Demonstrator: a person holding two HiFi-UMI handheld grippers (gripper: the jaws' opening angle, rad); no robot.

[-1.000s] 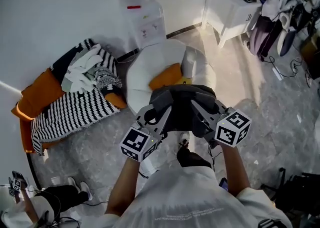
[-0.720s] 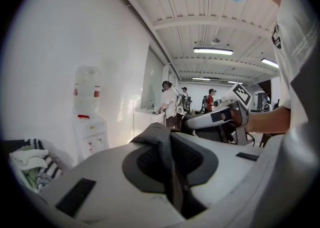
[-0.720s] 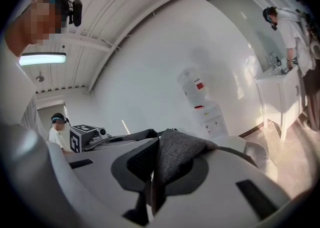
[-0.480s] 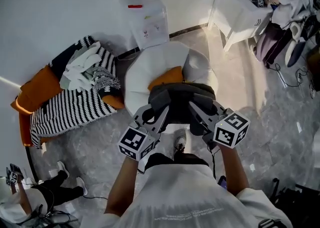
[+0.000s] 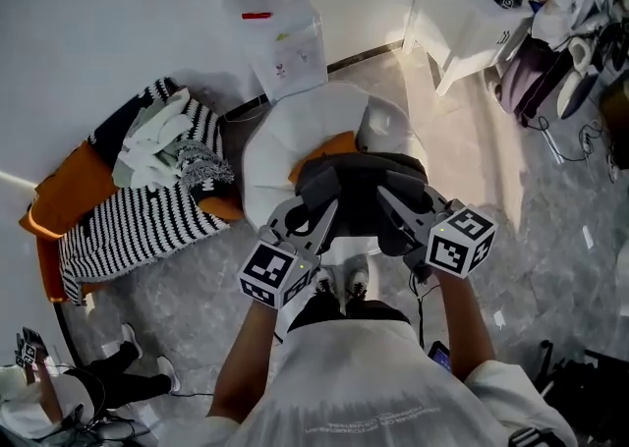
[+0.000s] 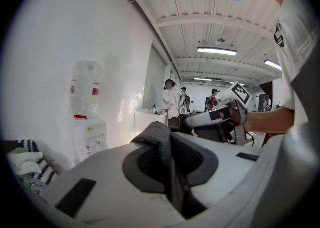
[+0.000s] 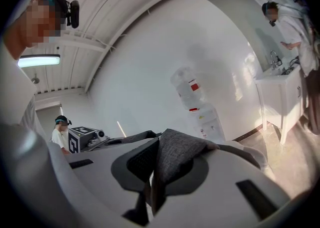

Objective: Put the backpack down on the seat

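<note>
Left gripper has its jaws nearly together, pinched on a fold of gray fabric that belongs to the backpack. The right gripper is the same, jaws narrow and clamped on another gray fold of the bag. So the person carries the backpack with both grippers at once, one on each side of its top, and it hangs between them in front of the person's chest. From the head view the bag sits over the near edge of the round white seat – whether it's touching the cushion yet can't be told from here. An orange pillow lies on the seat just behind the bag. Off to the left there's a black-and-white striped blanket with pale clothes piled on it. A water dispenser stands by the wall behind the seat – and a white table is at the upper right.
</note>
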